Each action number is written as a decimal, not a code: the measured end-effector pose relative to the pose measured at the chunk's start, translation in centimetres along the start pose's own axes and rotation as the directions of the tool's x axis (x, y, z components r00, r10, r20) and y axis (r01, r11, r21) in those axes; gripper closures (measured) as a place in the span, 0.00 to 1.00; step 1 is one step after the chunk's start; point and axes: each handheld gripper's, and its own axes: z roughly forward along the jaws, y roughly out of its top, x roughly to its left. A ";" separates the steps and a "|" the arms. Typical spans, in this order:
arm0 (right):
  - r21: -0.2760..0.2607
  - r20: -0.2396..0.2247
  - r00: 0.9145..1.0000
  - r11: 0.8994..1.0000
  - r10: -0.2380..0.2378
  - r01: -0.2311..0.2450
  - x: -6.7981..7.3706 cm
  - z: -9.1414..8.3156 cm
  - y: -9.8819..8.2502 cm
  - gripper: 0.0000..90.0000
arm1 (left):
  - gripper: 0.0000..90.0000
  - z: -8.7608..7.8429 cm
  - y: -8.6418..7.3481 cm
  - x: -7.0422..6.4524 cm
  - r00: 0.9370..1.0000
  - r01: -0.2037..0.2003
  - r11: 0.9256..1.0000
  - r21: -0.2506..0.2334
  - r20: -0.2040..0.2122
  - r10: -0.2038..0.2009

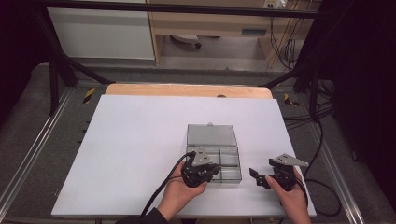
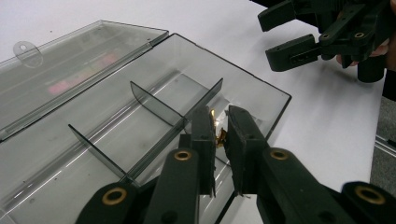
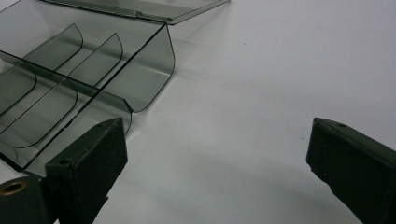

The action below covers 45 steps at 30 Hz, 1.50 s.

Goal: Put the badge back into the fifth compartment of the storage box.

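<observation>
- One small gold thing (image 2: 219, 135) sits between the pads of your left gripper (image 2: 220, 140); it is tiny and mostly hidden, so you cannot tell what it is.
- The gold thing is shiny, pinched tight low in the middle of the left gripper view, over the box's near corner part.
- One clear grey box (image 1: 231, 161) lies open at the frame's middle, lid flat.
- Your right gripper (image 3: 219, 154) is spread wide, holding nothing.

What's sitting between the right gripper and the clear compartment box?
Nothing: in the high view, bare white table separates the right gripper from the compartment box.
</observation>
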 end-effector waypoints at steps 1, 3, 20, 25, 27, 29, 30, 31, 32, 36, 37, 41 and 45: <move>-0.001 0.000 1.000 1.000 0.002 -0.002 0.0 0.0 0.0 0.06 | 0.90 0.0 0.0 0.0 1.000 -0.002 1.000 0.003 0.002 0.002; -0.002 0.001 1.000 1.000 -0.001 0.001 0.0 0.0 0.0 0.06 | 0.90 0.2 0.0 -0.1 1.000 -0.005 1.000 0.005 0.003 0.005; -0.001 -0.002 1.000 1.000 -0.002 0.002 0.0 0.0 0.0 0.06 | 0.90 0.7 -0.4 -0.7 1.000 -0.008 1.000 0.021 0.017 0.008; -0.001 -0.002 1.000 1.000 -0.002 0.002 0.0 0.0 0.0 0.06 | 0.90 0.8 -0.4 -0.8 1.000 -0.011 1.000 0.026 0.015 0.011; 0.000 -0.003 1.000 1.000 -0.003 0.003 0.0 0.0 0.0 0.06 | 0.90 0.7 -0.4 -0.7 1.000 -0.013 1.000 0.025 0.009 0.013; -0.001 -0.002 1.000 1.000 -0.003 0.003 0.0 0.0 0.0 0.06 | 0.90 0.7 -0.4 -0.6 1.000 -0.011 1.000 0.025 0.008 0.010; -0.001 -0.002 1.000 1.000 -0.002 0.002 0.0 0.0 0.0 0.06 | 0.90 0.7 -0.4 -0.6 1.000 -0.011 1.000 0.025 0.006 0.010; 0.001 -0.002 1.000 1.000 -0.003 0.003 0.0 0.0 0.0 0.06 | 0.90 0.7 -0.4 -0.6 1.000 -0.010 1.000 0.024 0.002 0.010; 0.001 -0.003 1.000 1.000 -0.002 0.002 0.1 -0.1 0.0 0.06 | 0.90 0.7 -0.5 -0.5 1.000 -0.009 1.000 0.024 0.001 0.009; 0.001 -0.003 1.000 1.000 -0.003 0.003 0.0 0.0 0.0 0.06 | 0.90 0.8 -0.5 -0.3 1.000 -0.005 1.000 0.027 -0.007 0.005; 0.001 -0.003 1.000 1.000 -0.003 0.003 0.0 -0.1 0.0 0.06 | 0.90 0.8 -0.6 -0.2 1.000 -0.005 1.000 0.029 -0.008 0.006; -0.001 -0.002 1.000 1.000 -0.002 0.002 0.0 0.0 0.0 0.06 | 0.90 0.7 -0.6 -0.1 1.000 0.000 1.000 0.026 -0.012 0.001; 0.000 -0.003 1.000 1.000 -0.003 0.003 0.0 -0.1 0.0 0.06 | 0.89 0.5 -0.5 -0.2 1.000 0.004 1.000 0.020 -0.009 -0.004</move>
